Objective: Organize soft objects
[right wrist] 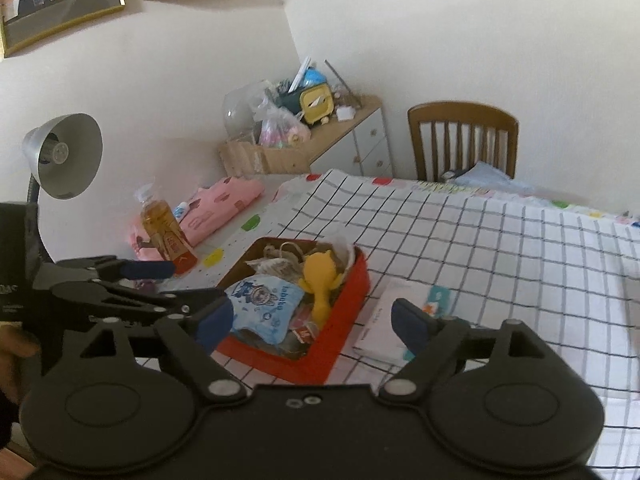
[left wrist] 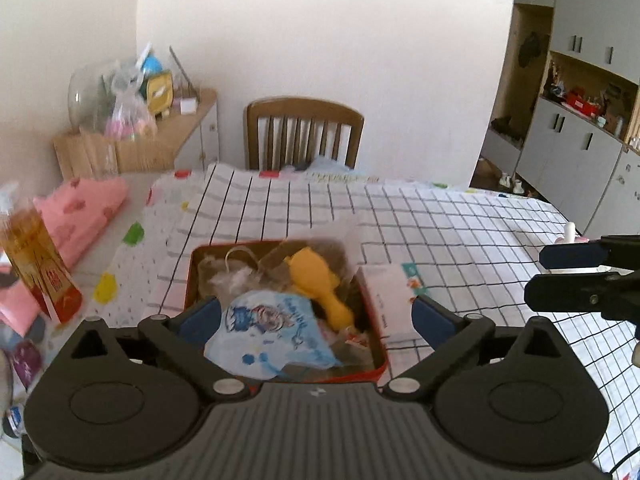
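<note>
White walls and a wooden chair (left wrist: 304, 132) back the counter (left wrist: 460, 232), which we see covered by a grid-checked cloth. On it sits a red tin (right wrist: 344, 280), lid off, holding soft things: a pale blue printed pouch (left wrist: 268, 328) at the near end, a yellow plush toy (left wrist: 316, 280) just behind it, and crinkled clear wrappers toward the far end. A white packet (right wrist: 384, 320) lies flat just beside the tin's right wall. To the tin's left stand an amber bottle (right wrist: 164, 236) and a folded pink cloth (left wrist: 80, 212); to its right the cloth runs wide and bare to the counter's edge. Our left tool (left wrist: 316, 316) hangs over the tin's near end, fingers spread wide, pinching nothing, the pouch between them untouched. Our right tool (right wrist: 312, 324) is likewise spread and empty above the tin's near right corner
</note>
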